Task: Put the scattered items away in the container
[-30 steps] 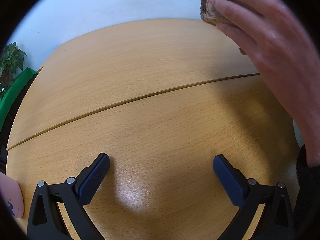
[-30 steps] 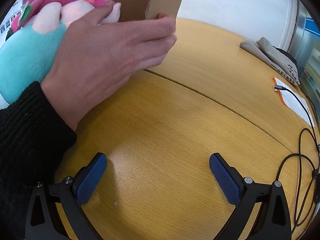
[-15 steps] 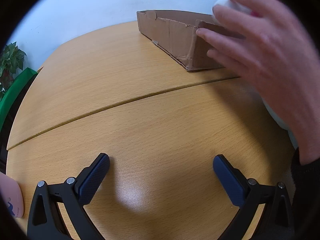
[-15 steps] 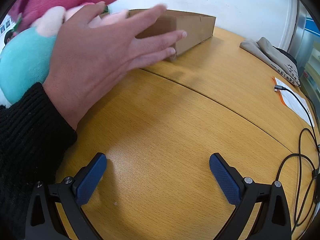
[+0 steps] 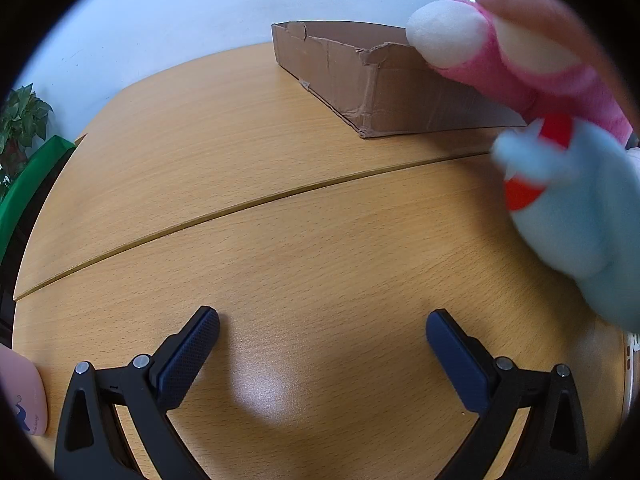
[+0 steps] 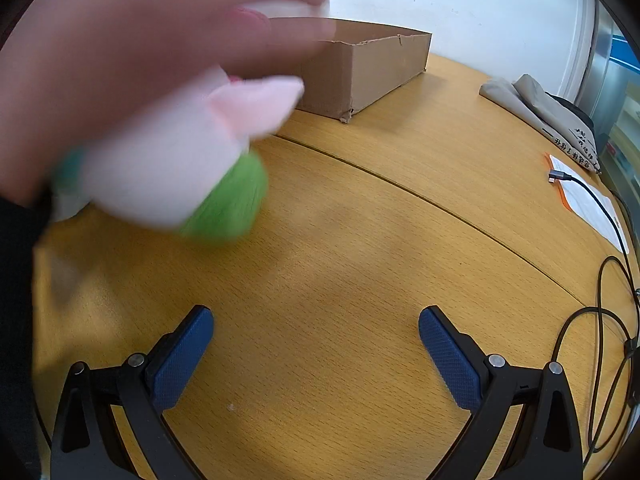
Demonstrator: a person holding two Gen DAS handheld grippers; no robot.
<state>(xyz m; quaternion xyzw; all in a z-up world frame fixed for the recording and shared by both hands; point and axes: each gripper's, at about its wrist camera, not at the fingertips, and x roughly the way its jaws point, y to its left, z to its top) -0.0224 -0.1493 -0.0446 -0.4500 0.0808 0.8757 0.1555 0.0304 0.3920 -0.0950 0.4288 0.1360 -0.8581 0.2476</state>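
Cardboard box (image 5: 384,80) now set down near the bench's (image 5: 280,240) far edge, plush toys (image 5: 560,184) swept in by a bare hand (image 6: 140,60), both tongs (image 5: 322,340) (image 6: 316,338) gaping, empty; tidying not yet begun

- Box (image 5: 384,92) sits on the worktop (image 5: 280,184), at its far side.
- Plush toys (image 5: 560,168) are right of the box, nearer.
- Cable (image 6: 600,216) lies at the right edge.

Bright, even; glare patch on tabletop (image 5: 260,396) at lower centre. Motion-blurred plush toy (image 6: 172,168) upper left. Fisheye-bent, black-vignetted edges.
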